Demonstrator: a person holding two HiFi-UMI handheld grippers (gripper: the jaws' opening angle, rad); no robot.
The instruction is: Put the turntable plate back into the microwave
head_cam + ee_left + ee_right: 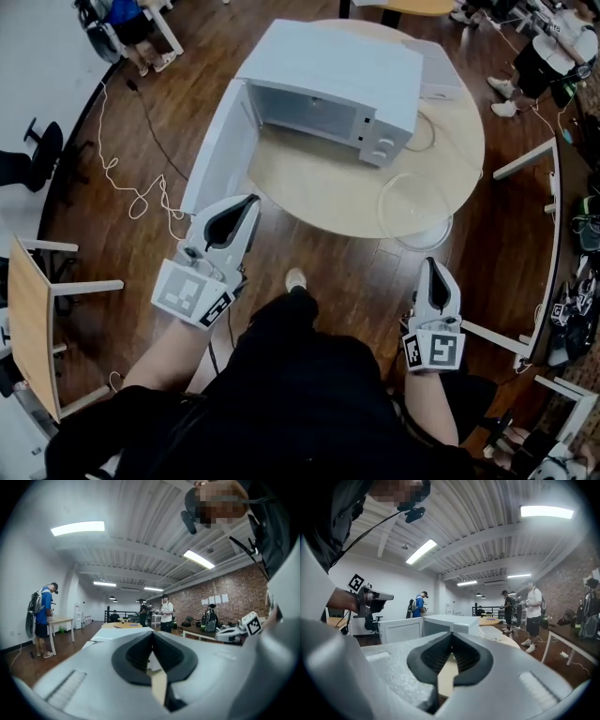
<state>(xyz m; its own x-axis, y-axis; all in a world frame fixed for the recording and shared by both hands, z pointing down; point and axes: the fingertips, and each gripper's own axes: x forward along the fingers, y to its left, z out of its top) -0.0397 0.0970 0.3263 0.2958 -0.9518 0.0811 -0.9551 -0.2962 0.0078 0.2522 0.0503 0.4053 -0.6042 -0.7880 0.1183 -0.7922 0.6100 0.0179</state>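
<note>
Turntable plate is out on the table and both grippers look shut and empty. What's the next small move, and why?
Probably open the right gripper and ease it forward to the near rim of the turntable plate. That clear plate lies flat at the near edge of the table, just ahead of this gripper, whose fingers are closed on nothing; the microwave already stands open.

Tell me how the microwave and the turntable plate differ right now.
The microwave is a white, opaque box, while the turntable plate is a flat disc of clear glass. The microwave stands at the table's far left with its door swung wide open. The turntable plate lies flat at the near right edge and seems to overhang it slightly. Both rest on the same round wooden table.
</note>
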